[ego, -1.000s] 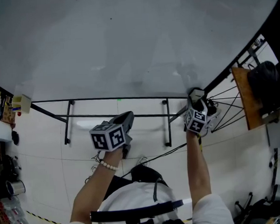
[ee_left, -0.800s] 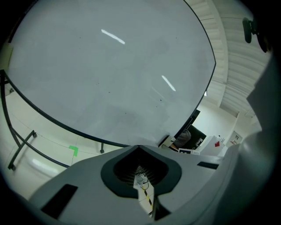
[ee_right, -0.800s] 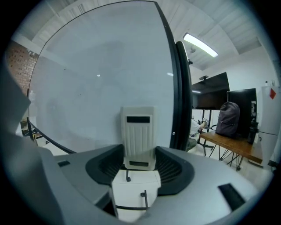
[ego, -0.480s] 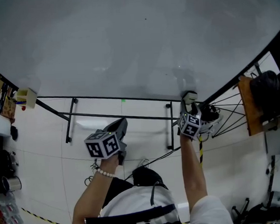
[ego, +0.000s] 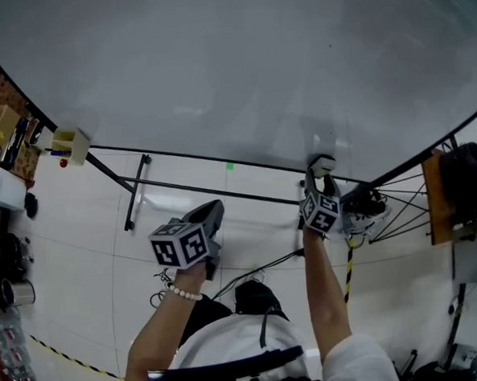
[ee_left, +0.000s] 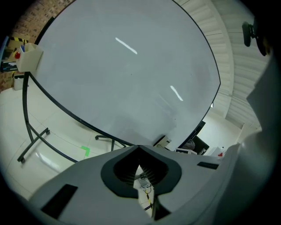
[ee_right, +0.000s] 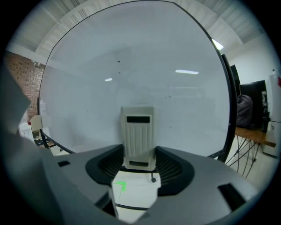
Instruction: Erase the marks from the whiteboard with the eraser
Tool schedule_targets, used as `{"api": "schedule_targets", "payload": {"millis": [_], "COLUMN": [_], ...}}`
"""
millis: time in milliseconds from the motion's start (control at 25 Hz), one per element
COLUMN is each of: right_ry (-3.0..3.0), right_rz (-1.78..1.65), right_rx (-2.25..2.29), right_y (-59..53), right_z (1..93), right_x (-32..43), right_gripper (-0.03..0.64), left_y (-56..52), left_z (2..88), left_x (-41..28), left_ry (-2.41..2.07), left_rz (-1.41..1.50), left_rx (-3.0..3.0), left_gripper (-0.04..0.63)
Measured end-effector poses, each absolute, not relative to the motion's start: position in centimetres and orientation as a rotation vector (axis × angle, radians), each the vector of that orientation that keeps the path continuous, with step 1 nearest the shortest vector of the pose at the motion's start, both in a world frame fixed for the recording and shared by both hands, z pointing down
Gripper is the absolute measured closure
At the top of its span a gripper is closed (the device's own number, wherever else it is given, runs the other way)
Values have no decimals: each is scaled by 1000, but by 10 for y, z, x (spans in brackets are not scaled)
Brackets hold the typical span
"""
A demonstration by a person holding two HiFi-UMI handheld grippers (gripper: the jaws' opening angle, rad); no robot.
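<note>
At 3 o'clock in the head view, by the lower edge of the whiteboard (ego: pixel 215 66), the right gripper (ego: pixel 322 176) pinches the eraser (ego: pixel 323 165) by its lower end. It stands upright between the jaws with most of its length proud of them. Whether its face touches the board I cannot tell.

The eraser (ee_right: pixel 138 136) looks like a pale, ribbed plastic block, so I judge it light and stiff, with hard sides that could slip under a hard sideways rub. Holding the narrow sides low, as the right gripper (ee_right: pixel 138 162) does, leaves the wiping face free. A hold nearer the middle would probably resist twisting better.

The left gripper (ego: pixel 200 228) hangs at 7 o'clock, well apart from the board. In its own view the left gripper (ee_left: pixel 138 151) has its jaws pressed together at the tips, with nothing between them.

The whiteboard (ee_right: pixel 131 66) is big, smooth and glossy, and ceiling lights reflect in it. It looks almost clean: only a few dark specks (ee_right: pixel 118 61) and faint smears show, so little seems left to wipe. It rests on a black frame (ego: pixel 138 192) that may give under pressure.

Below lies a white tiled floor (ego: pixel 81 260) with a green tape mark (ego: pixel 230 166). A small box (ego: pixel 70 145) sits by the board's corner at 10 o'clock, and a wooden table (ego: pixel 437 202) stands at 3 o'clock.
</note>
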State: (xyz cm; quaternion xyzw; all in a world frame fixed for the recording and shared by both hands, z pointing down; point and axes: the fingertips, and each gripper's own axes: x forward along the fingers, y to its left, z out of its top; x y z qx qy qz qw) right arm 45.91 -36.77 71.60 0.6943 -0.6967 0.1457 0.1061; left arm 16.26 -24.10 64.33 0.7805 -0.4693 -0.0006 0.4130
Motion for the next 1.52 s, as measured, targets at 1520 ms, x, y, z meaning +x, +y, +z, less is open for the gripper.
{"api": "schedule_targets", "payload": {"millis": [1520], "right_ry": [-2217], "right_rz": [499], "right_rx": [1868], "right_y": [-393], "right_z": [706], "right_x": [-22], "right_gripper": [364], "left_y": [-186], "left_z": [632], "left_x": [-165], "left_ry": [-1377], "left_rz": [-162], "left_rx": [1866], "left_gripper": [597]}}
